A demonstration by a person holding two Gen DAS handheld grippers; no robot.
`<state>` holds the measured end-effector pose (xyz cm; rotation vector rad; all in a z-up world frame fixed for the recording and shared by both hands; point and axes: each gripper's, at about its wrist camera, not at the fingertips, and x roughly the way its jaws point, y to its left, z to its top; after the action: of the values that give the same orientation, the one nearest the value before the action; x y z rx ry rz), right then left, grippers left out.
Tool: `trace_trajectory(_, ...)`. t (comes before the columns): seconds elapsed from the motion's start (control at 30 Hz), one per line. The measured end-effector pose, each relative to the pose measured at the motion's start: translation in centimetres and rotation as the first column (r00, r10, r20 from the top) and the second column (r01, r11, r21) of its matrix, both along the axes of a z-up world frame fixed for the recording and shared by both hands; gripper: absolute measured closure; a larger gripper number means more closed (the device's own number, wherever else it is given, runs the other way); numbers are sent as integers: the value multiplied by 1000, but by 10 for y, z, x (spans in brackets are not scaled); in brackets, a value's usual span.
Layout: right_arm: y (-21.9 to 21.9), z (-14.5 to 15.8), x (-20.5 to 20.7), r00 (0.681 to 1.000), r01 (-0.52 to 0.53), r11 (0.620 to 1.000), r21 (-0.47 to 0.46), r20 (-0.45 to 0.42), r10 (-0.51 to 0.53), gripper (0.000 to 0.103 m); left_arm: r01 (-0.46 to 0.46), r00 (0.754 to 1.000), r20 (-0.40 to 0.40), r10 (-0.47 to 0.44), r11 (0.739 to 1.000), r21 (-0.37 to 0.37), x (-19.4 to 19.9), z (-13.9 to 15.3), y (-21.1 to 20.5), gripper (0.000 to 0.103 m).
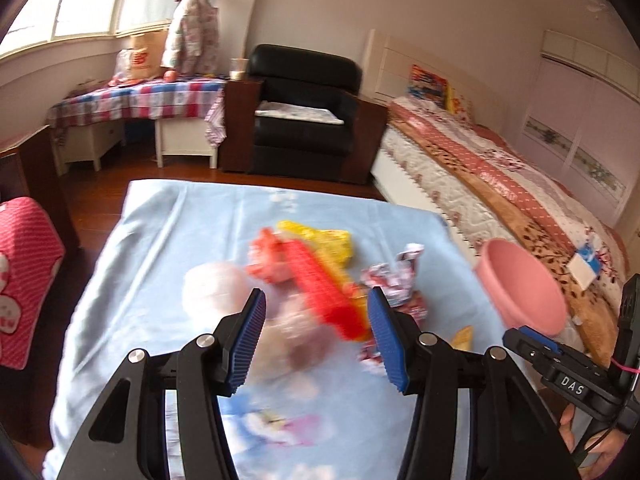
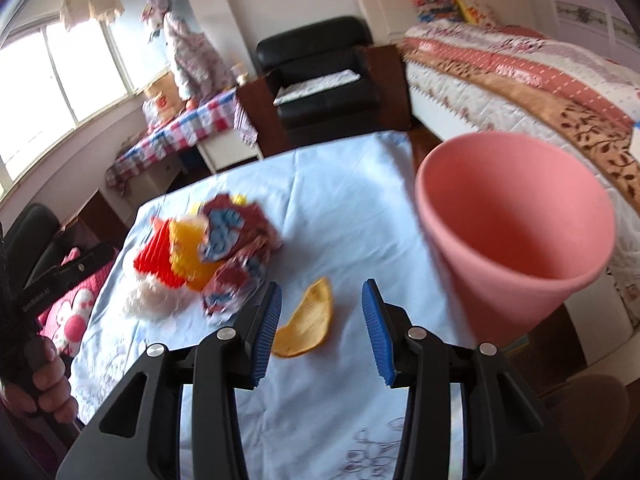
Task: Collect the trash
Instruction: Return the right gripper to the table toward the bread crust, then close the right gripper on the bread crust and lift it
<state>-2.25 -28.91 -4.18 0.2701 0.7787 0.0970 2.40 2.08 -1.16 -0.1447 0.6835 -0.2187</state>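
My left gripper (image 1: pixel 316 334) and right gripper (image 2: pixel 322 330) both hang open and empty above the tabletop (image 2: pixel 352 184); wrappers (image 2: pixel 236 248) lie mid-table, pink bin (image 2: pixel 516 232) at its right edge.

A: Room type?
B: Bedroom. Pale walls (image 1: pixel 440 8), dark wood floor (image 1: pixel 104 196), daylight through a curved bay window (image 1: pixel 76 0) on the left.
A: Furniture?
B: Black leather armchair (image 1: pixel 306 112) against the far wall, white cushion on its seat. Left of it a low white desk (image 1: pixel 180 140) under a checked cloth (image 1: pixel 140 100), bags on top. A patterned jacket (image 1: pixel 194 28) hangs above.
A: Right side?
B: Bed (image 1: pixel 500 184) with quilted covers in pink, brown and white, white headboard, bright pillow (image 1: pixel 430 80) at the head. White wardrobe (image 1: pixel 580 112) behind it.
A: Foreground?
B: Table with a light blue sheet (image 2: pixel 340 184). A fringed lampshade (image 2: pixel 92 0) hangs near the window.
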Motion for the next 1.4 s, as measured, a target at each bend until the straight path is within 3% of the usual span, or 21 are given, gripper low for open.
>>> trace_trajectory(0.23,18,-13,9,999,-33,999,-21,-36,32,60,-66,997,-36,66,998,12,-10,-16,45,51)
trace_trajectory(0.5,25,-7,11,999,-45,998,-45,-2,45,60,-119,987,-106,123,992,37,-12,-39,69,51)
trace_trajectory(0.6,23,-10,14,999,-39,999,-34,-12,39,60,-112,985,-137,109,994,-13,-13,-42,74,51)
trace_trajectory(0.67,23,-13,15,999,-38,999,-24,-24,38,60,-85,988,-132,81,996,-29,-14,-41,70,51)
trace_trajectory(0.8,22,-18,15,998,-42,999,-15,-45,41,60,-19,994,-112,20,1000,11,-12,-42,48,51)
trace_trajectory(1.03,23,-28,15,996,-47,999,-22,-82,45,60,7,986,-169,5,997,74,6,-59,20,51)
trace_trajectory(1.23,24,-36,19,993,-40,999,-13,-112,38,60,2,983,-185,7,999,53,5,-65,18,79)
trace_trajectory(1.4,27,-40,24,991,-49,999,-4,-125,48,60,-10,983,-181,18,999,45,2,-63,20,86)
